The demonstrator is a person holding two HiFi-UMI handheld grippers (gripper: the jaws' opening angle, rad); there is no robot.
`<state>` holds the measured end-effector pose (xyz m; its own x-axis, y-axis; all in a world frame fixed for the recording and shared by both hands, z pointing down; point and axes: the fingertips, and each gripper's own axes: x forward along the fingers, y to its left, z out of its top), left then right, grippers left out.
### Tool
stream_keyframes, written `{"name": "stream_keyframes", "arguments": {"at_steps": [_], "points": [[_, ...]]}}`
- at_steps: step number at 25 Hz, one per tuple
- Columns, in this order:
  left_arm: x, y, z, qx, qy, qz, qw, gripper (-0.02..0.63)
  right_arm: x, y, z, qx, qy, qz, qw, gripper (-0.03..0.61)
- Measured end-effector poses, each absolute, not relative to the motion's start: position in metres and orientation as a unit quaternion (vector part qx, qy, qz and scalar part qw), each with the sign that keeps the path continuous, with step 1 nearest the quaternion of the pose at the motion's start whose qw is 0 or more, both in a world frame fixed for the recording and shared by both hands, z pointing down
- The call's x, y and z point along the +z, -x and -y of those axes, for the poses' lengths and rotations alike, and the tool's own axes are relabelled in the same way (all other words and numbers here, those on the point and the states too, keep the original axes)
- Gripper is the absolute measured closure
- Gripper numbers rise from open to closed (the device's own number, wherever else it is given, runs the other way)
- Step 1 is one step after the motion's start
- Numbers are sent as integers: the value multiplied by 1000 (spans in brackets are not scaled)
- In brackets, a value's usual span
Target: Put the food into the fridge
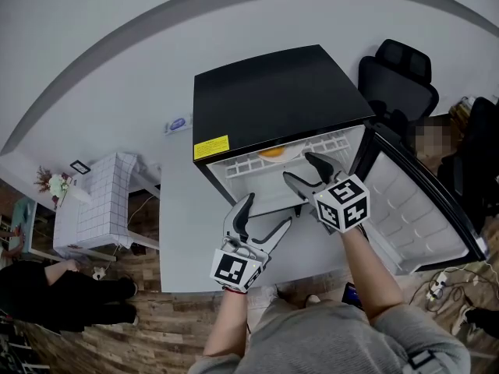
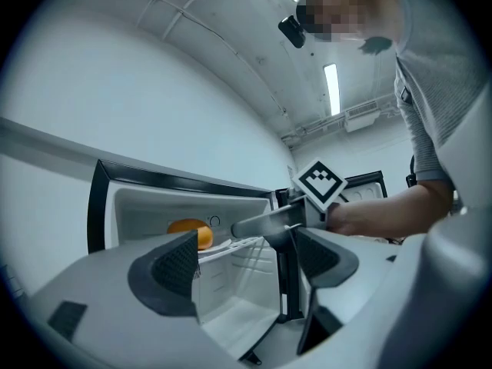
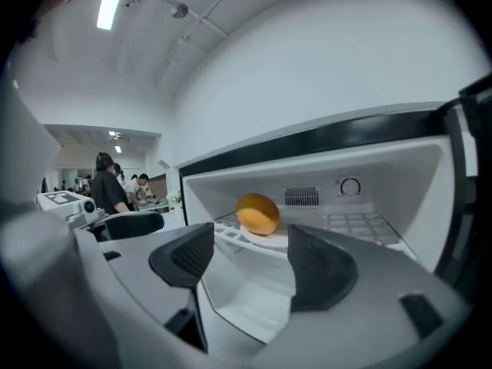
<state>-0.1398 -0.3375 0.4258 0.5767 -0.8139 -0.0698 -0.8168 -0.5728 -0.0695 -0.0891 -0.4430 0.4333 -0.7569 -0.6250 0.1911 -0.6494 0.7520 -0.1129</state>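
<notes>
A black mini fridge (image 1: 273, 92) stands with its door (image 1: 413, 209) swung open to the right. On its white wire shelf (image 3: 354, 225) an orange bun (image 1: 272, 153) lies on a white plate (image 3: 269, 239). The bun (image 3: 257, 212) is apart from both grippers. My right gripper (image 1: 298, 166) is at the fridge mouth, just in front of the shelf, open and empty. My left gripper (image 1: 270, 209) hangs lower and to the left, before the fridge's bottom compartment, also open and empty. The left gripper view shows the bun (image 2: 192, 233) past my left gripper (image 2: 246, 264).
A black office chair (image 1: 398, 76) stands behind the fridge door. A small table with a white checked cloth (image 1: 97, 201) is at the left, and a person in black (image 1: 70, 291) sits on the floor below it. Cables (image 1: 437, 283) lie on the floor at right.
</notes>
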Motion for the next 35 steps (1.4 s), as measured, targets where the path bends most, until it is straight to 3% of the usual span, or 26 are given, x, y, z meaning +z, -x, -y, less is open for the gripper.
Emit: {"name": "stream_keyframes", "arguments": {"at_steps": [3,7,8,9,10,12,35], "points": [[426,135,333,17,889,-456,42,250,432,88,415,60,-312,947,56,275],[427,132,325,34,891,-452,18,528,430,83,382,13,-285,957,46,289],[427,131,323,38,892,-451,14,575,430,79,374,-1,-283,958,46,351],[426,130,320,41,893,-449,12,591,429,75,368,-16,-283,958,45,474],[427,128,317,40,894,-447,12,600,428,71,362,-28,-283,958,44,540],[428,124,312,34,895,-444,15,602,427,65,351,-43,-277,959,46,566],[446,81,216,26,900,-435,-6,603,446,-3,240,-17,-256,967,8,566]]}}
